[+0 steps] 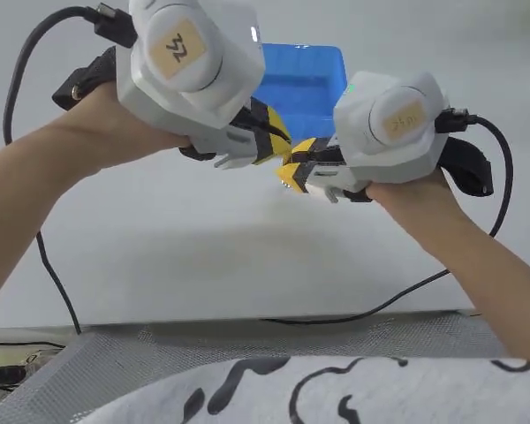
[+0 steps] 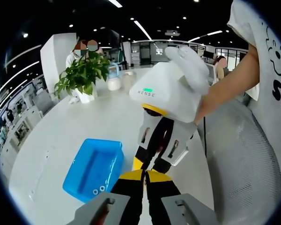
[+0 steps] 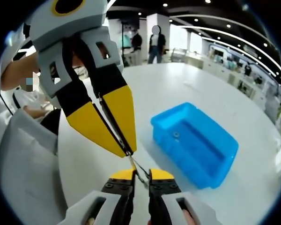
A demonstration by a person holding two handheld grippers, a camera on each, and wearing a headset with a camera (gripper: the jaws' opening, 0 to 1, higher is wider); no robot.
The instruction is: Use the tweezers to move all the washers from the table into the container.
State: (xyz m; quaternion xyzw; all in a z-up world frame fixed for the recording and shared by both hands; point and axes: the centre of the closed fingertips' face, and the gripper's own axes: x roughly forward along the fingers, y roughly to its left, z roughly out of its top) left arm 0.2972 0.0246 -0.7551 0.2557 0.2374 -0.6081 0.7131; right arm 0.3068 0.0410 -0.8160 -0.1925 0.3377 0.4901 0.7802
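Left gripper and right gripper meet tip to tip at the tweezers.
The left gripper's yellow jaws are clenched along the tweezers, whose thin end reaches between the right gripper's narrowly parted jaws; whether those press it cannot be told. Just beyond, the blue container sits on the white table, a few washers lying inside.

Open tabletop before blue container

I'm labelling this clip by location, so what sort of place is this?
Probably an open-plan office or showroom: long ceiling light strips, a potted plant on a big white table, people standing about behind.
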